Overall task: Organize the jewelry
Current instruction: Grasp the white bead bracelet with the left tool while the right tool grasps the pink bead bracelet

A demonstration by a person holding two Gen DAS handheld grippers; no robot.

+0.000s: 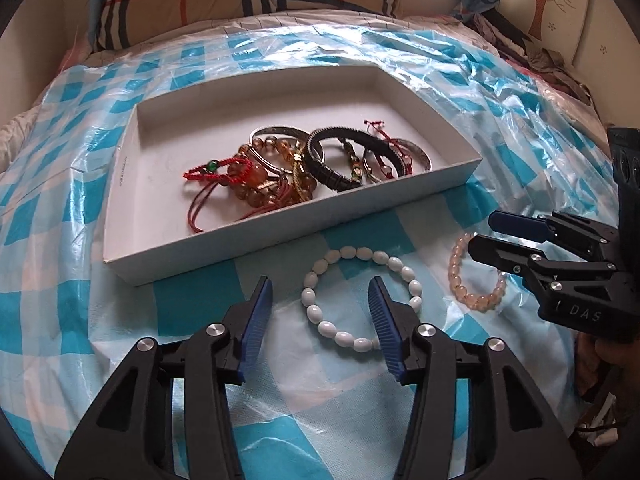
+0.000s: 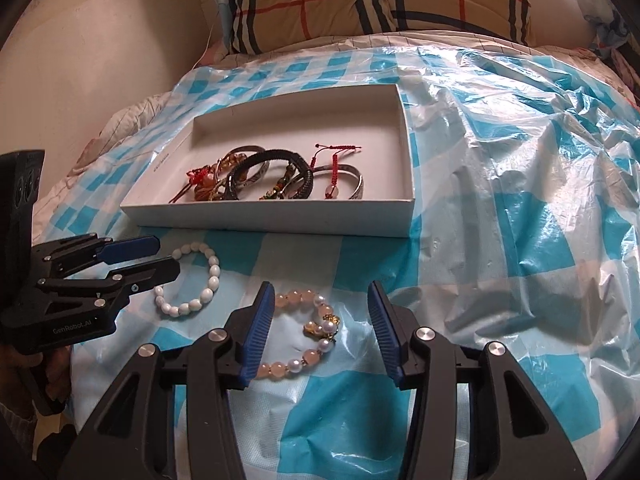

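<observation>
A white cardboard tray (image 1: 248,240) (image 2: 280,222) lies on the bed with several bracelets heaped in it (image 1: 304,164) (image 2: 276,178). In front of it lie a white bead bracelet (image 1: 320,320) (image 2: 214,276) and a pink bead bracelet (image 1: 456,280) (image 2: 304,358). My left gripper (image 1: 320,288) (image 2: 164,258) is open, its right finger inside the white bracelet's loop. My right gripper (image 2: 320,292) (image 1: 482,232) is open over the pink bracelet.
A blue-and-white checked plastic sheet (image 2: 520,200) covers the bed. A plaid pillow (image 2: 380,4) lies at the back against the wall. Crumpled clothes (image 1: 540,52) sit at the far right of the bed.
</observation>
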